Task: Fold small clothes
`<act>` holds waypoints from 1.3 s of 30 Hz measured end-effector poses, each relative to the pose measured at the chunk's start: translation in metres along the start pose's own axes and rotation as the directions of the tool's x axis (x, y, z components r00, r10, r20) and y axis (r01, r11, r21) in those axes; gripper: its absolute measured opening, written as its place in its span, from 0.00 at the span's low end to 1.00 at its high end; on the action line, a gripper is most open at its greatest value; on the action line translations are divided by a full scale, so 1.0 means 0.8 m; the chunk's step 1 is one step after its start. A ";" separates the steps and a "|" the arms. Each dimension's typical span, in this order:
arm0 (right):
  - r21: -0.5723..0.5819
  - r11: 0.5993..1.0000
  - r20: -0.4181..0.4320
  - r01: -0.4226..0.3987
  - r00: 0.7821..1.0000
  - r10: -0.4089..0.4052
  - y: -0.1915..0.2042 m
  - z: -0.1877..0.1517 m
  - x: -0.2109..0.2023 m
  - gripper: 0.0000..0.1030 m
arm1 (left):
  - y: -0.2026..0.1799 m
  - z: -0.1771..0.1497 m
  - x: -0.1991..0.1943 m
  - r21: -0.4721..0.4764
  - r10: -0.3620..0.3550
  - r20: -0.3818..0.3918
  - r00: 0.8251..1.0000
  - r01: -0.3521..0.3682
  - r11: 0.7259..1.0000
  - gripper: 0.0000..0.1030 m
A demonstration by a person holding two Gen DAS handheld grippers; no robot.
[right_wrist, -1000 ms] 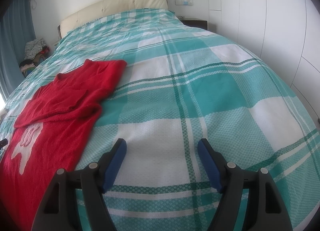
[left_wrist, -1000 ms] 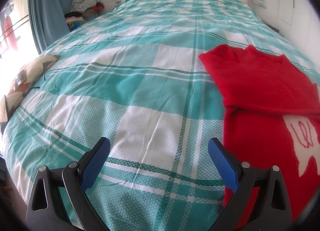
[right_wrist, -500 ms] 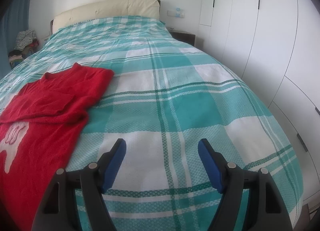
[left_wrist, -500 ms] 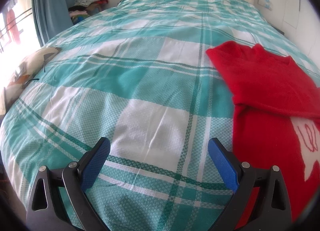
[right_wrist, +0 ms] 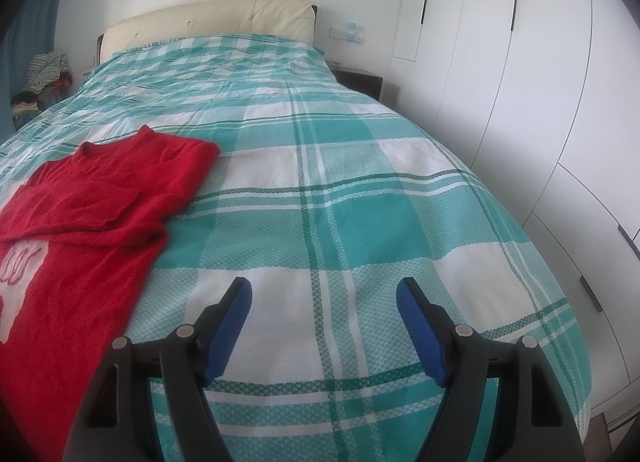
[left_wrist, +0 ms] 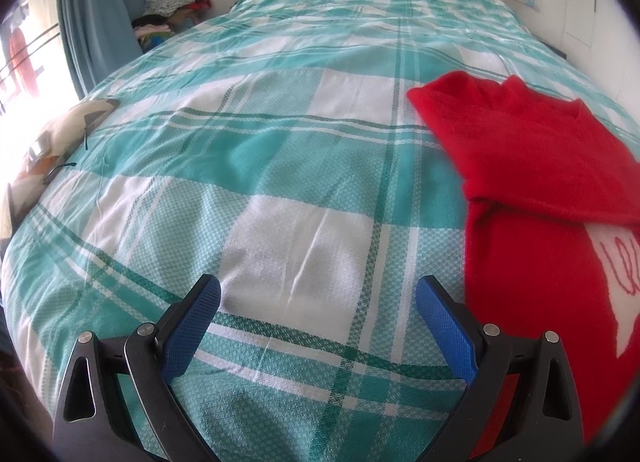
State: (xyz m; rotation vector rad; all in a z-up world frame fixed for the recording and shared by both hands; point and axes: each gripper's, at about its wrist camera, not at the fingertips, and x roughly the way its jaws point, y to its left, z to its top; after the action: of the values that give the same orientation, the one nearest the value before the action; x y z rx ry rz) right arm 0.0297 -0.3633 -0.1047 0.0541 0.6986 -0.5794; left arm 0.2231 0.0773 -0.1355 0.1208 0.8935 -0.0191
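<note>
- The left gripper (left_wrist: 318, 294) is seen with its 2 blue-padded fingers (left_wrist: 192, 326) spread wide apart; nothing is held between them, and only bare bedspread (left_wrist: 240, 166) shows in the gap.
- No contact between the left gripper and the cloth can be made out; the red sweater (left_wrist: 532, 198) is seen just to the right of its right finger, with the sweater's edge passing behind that finger's black frame.
- The right gripper (right_wrist: 324, 294) is likewise seen with its jaws well apart and nothing gripped; a white and teal check of the bedspread (right_wrist: 360, 190) is framed between the pads.
- The red sweater (right_wrist: 92, 214) is laid flat on the bed to the left of the right gripper, apart from its fingers, with 1 sleeve folded across the chest.
- A white motif with red stitching is shown on the sweater's front, below the folded sleeve.
- A cream headboard (right_wrist: 208, 20) is seen at the far end of the bed, and white wardrobe doors (right_wrist: 520, 74) along its right side.
</note>
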 end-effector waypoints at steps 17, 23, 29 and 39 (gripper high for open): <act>-0.005 1.000 0.000 0.014 1.000 -0.014 0.000 0.001 0.002 0.72 | 0.000 0.000 0.001 -0.002 0.004 -0.001 1.000 -0.004 1.000 0.96; -0.005 1.000 -0.001 0.014 1.000 -0.014 -0.001 0.001 0.002 0.72 | 0.000 -0.001 0.001 -0.002 0.004 -0.003 1.000 -0.004 1.000 0.97; -0.005 1.000 0.000 0.014 1.000 -0.014 0.000 0.001 0.002 0.72 | -0.001 -0.001 0.001 -0.002 0.004 -0.002 1.000 -0.004 1.000 0.97; -0.005 1.000 -0.001 0.014 1.000 -0.014 0.000 0.001 0.002 0.72 | -0.001 0.000 0.001 -0.002 0.005 -0.002 1.000 -0.005 1.000 0.97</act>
State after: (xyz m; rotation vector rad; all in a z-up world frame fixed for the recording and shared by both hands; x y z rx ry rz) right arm 0.0313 -0.3642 -0.1049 0.0444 0.7015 -0.5906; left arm 0.2234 0.0767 -0.1365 0.1210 0.8956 -0.0131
